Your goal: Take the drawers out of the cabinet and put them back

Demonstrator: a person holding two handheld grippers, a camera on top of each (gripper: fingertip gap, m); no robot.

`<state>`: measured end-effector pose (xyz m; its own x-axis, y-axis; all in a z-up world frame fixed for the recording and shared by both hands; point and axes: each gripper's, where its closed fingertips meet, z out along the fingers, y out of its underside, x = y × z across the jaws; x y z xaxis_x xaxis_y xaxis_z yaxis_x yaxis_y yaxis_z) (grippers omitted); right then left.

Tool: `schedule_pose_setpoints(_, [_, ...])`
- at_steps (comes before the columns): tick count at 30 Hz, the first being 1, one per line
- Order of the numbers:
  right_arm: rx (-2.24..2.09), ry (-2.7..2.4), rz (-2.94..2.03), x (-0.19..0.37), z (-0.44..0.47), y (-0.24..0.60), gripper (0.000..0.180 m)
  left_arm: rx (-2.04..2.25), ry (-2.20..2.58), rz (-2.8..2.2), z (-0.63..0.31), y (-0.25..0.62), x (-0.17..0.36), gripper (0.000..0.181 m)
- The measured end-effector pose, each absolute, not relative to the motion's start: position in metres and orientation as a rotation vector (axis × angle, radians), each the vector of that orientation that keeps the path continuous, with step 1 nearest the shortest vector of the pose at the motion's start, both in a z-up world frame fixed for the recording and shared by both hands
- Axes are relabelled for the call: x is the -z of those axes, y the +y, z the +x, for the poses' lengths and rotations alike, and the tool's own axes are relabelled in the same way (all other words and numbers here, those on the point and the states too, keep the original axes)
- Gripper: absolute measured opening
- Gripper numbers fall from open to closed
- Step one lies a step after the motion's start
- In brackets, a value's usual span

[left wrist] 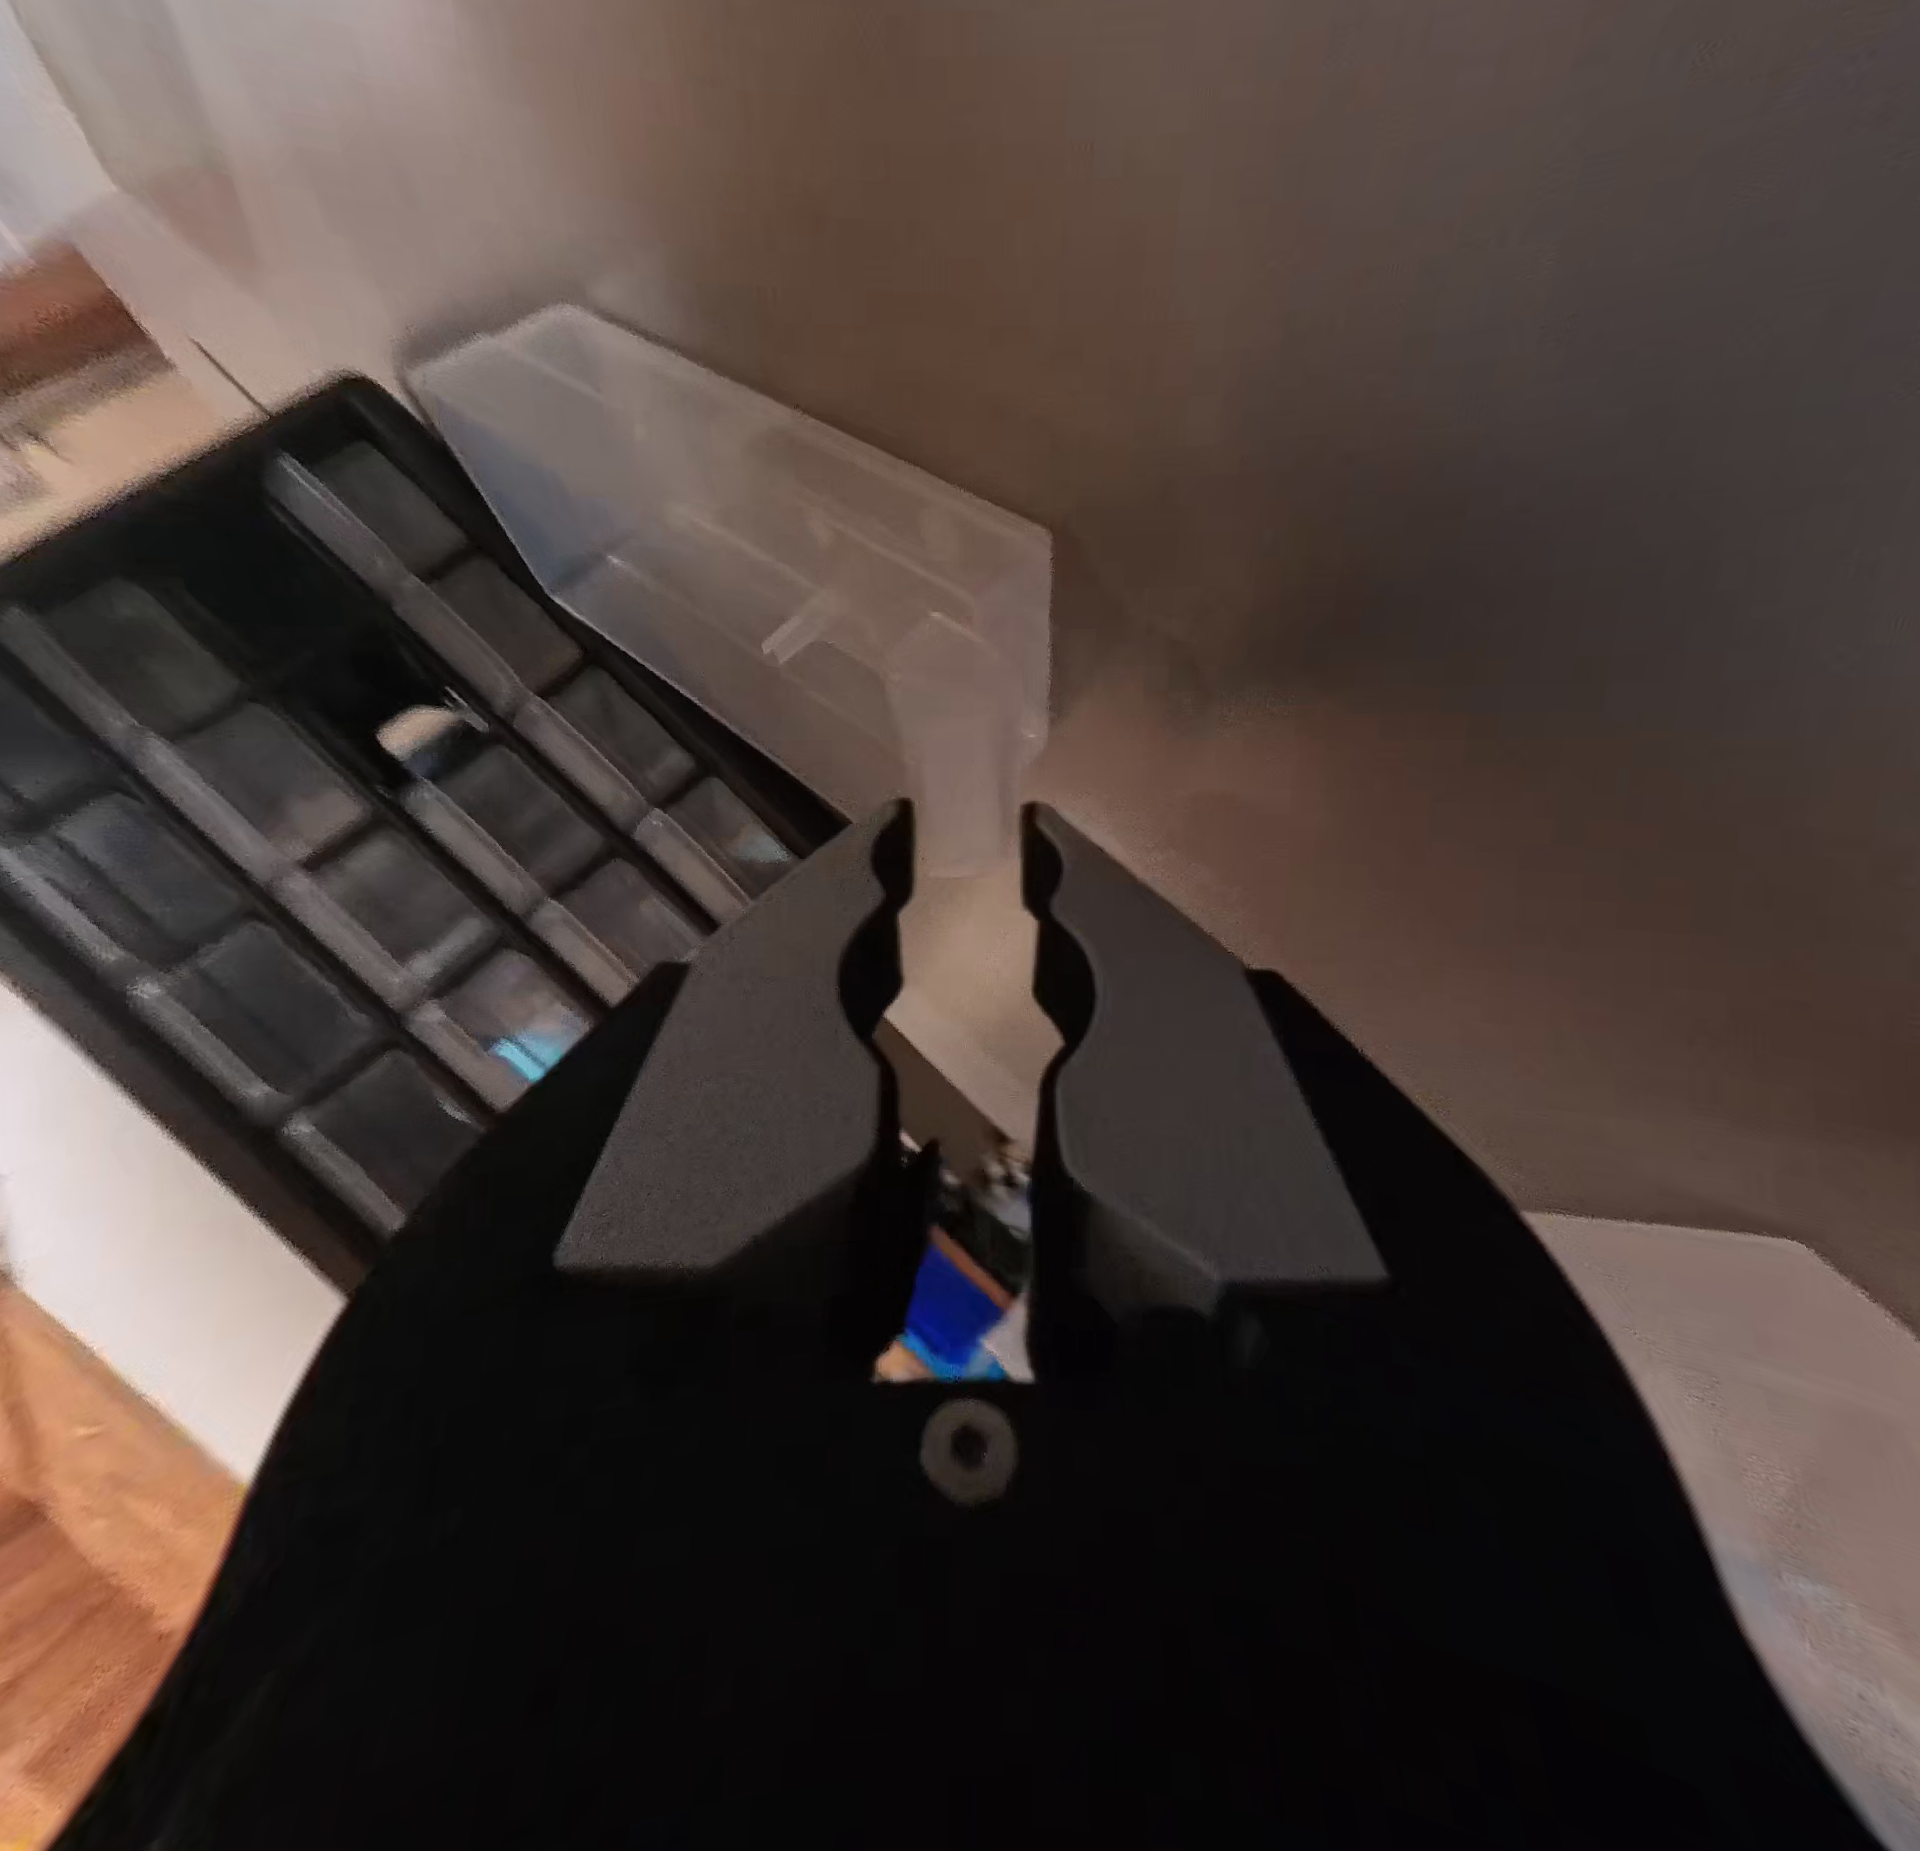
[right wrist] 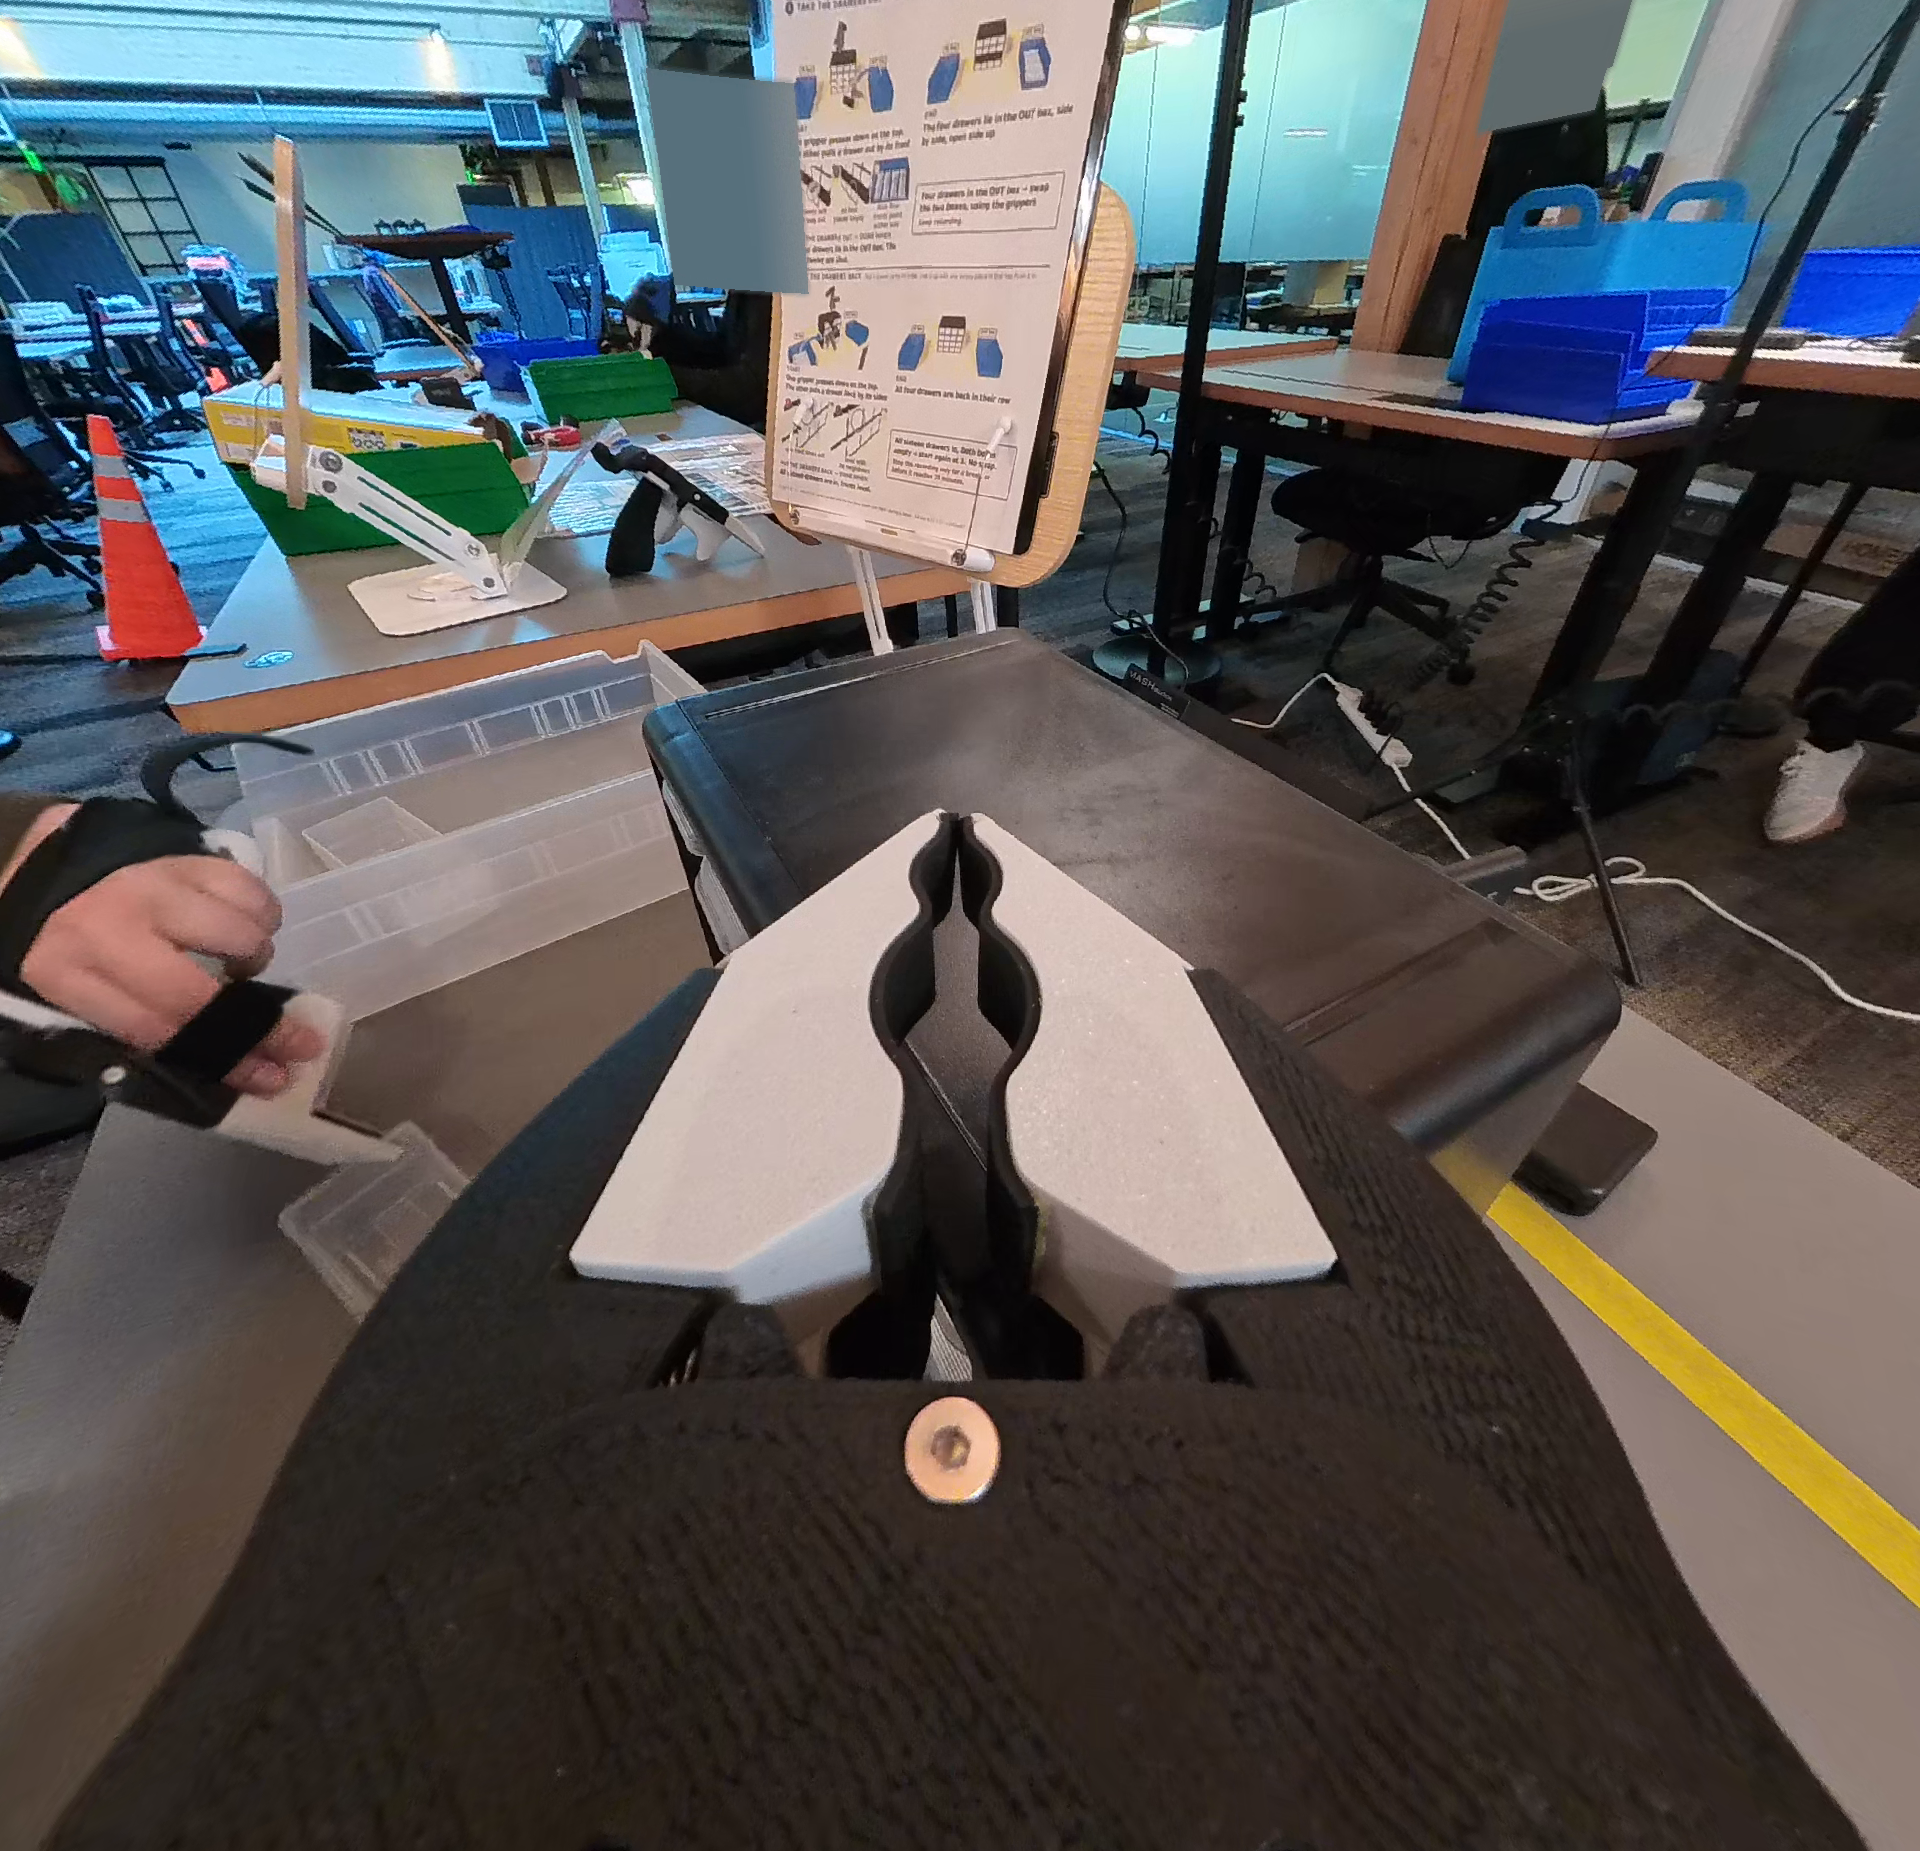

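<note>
In the left wrist view the black cabinet (left wrist: 312, 814) shows its front grid of small drawers, with one dark empty slot near the upper middle. My left gripper (left wrist: 966, 814) is closed on the front tab of a clear plastic drawer (left wrist: 727, 575), held out of the cabinet to its right. The right wrist view shows this drawer (right wrist: 379, 1214) low at the left, at the tip of the left gripper (right wrist: 301, 1126). My right gripper (right wrist: 956, 825) is shut and empty, its white fingertips over the cabinet's flat black top (right wrist: 1143, 814).
A clear plastic bin (right wrist: 468, 845) holding a loose clear drawer (right wrist: 364, 830) stands left of the cabinet. An instruction board (right wrist: 935, 243) stands behind it. A yellow tape line (right wrist: 1714, 1406) runs along the grey table at the right. Desks and chairs lie beyond.
</note>
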<state>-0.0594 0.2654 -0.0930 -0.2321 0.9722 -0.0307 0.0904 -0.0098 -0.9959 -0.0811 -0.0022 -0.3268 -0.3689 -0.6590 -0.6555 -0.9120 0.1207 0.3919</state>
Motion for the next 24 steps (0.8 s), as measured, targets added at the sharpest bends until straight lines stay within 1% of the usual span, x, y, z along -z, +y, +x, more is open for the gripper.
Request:
schedule_pose_setpoints(2, [-1.358, -1.439, -1.17, 0.093, -0.059, 0.265, 0.0, -1.134, 2.091, -1.386, -0.067, 0.006, 0.322, 0.016])
schedule_pose_setpoints(3, [-1.359, -1.438, -1.169, 0.093, -0.059, 0.265, 0.0, -1.122, 2.086, -1.405, -0.063, 0.008, 0.323, 0.016])
schedule_pose_setpoints(6, [-1.359, -1.438, -1.17, 0.093, -0.059, 0.265, 0.0, -1.07, 1.965, -1.595, -0.062, 0.015, 0.318, 0.016])
schedule_pose_setpoints(13, [-1.36, -1.437, -1.171, 0.093, -0.059, 0.266, 0.0, -1.033, 1.574, -2.021, -0.046, 0.039, 0.279, 0.016])
schedule_pose_setpoints(15, [-1.361, -1.438, -1.17, 0.093, -0.059, 0.265, 0.0, -0.988, 1.533, -2.078, -0.03, 0.048, 0.274, 0.016])
schedule_pose_setpoints(18, [-1.354, -1.44, -1.172, 0.093, -0.059, 0.265, 0.0, -1.057, 1.431, -2.146, -0.019, 0.069, 0.262, 0.016])
schedule_pose_setpoints(20, [-1.349, -1.44, -1.173, 0.093, -0.06, 0.265, 0.0, -1.093, 1.316, -2.274, -0.016, 0.077, 0.26, 0.016])
schedule_pose_setpoints(22, [-1.35, -1.441, -1.173, 0.093, -0.06, 0.265, 0.0, -1.04, 1.211, -2.409, -0.006, 0.08, 0.263, 0.016])
schedule_pose_setpoints(24, [-1.357, -1.439, -1.171, 0.093, -0.059, 0.265, 0.0, -1.052, 1.226, -2.445, 0.004, 0.086, 0.266, 0.016])
